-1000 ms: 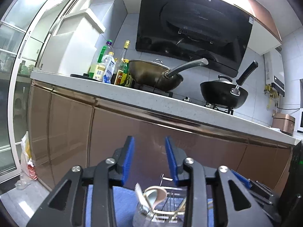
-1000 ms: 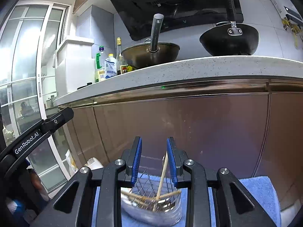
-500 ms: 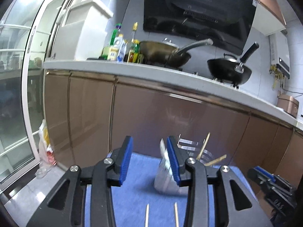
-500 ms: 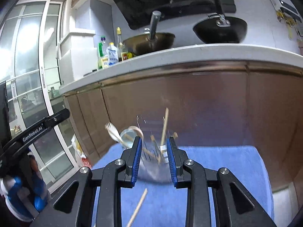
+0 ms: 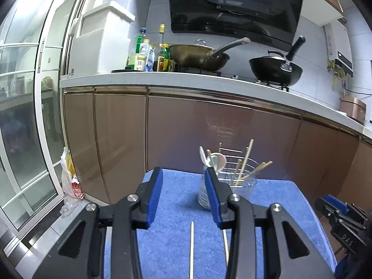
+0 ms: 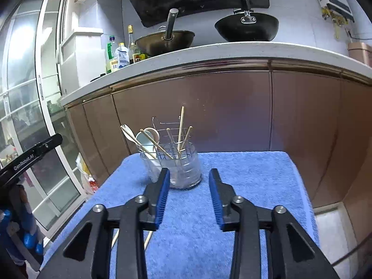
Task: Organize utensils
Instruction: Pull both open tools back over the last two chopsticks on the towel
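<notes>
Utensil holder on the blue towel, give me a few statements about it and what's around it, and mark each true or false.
1. The holder stands upright on the blue towel. True.
2. The holder is empty. False: chopsticks and spoons stand in it.
3. Two loose chopsticks lie on the towel in front of the left tongs. True.
4. The right tongs grip a chopstick. False: nothing is between them; their jaws have just been opening.
5. Both woks sit on the towel. False: the brass wok and the black wok sit up on the stove.
</notes>
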Demonstrator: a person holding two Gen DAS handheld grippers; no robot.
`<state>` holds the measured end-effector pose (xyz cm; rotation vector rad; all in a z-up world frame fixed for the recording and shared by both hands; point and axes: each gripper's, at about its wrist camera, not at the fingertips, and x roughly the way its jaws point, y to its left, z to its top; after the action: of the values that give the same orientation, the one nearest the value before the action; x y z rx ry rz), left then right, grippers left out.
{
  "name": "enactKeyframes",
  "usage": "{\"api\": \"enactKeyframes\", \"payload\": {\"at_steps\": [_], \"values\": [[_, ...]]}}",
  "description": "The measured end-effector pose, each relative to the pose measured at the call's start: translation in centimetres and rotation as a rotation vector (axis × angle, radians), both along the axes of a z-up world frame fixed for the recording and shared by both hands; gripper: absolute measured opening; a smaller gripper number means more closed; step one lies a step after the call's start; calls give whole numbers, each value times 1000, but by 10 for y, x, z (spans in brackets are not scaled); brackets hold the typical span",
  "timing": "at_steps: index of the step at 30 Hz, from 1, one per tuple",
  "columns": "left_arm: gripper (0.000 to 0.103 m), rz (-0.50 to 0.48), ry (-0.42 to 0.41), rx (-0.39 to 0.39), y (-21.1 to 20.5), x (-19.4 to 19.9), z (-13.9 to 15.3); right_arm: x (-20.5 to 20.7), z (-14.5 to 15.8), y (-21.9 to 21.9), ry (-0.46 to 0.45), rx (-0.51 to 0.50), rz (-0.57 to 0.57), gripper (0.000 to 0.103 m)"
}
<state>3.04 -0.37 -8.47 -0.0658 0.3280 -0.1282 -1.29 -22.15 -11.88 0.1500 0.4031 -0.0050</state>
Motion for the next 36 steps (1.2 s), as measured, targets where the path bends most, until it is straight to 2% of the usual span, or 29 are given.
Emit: {"api": "enactKeyframes", "payload": {"at_steps": [4, 7, 11, 27, 36], "values": [[36, -23, -5, 8, -7, -11, 5, -15, 7, 11, -11, -65, -29, 42], [45, -32, -19, 7, -11, -20, 10, -28, 14, 17, -31, -100, -47, 46], [46, -44, -43, 3, -15, -31, 18, -40, 27, 21, -55, -133, -64, 48], [47, -67, -110, -4, -15, -67, 45, -78, 61, 27, -133, -174, -99, 50], [47, -73, -143, 25, -17, -79, 51, -87, 70, 29, -149, -190, -100, 51]]}}
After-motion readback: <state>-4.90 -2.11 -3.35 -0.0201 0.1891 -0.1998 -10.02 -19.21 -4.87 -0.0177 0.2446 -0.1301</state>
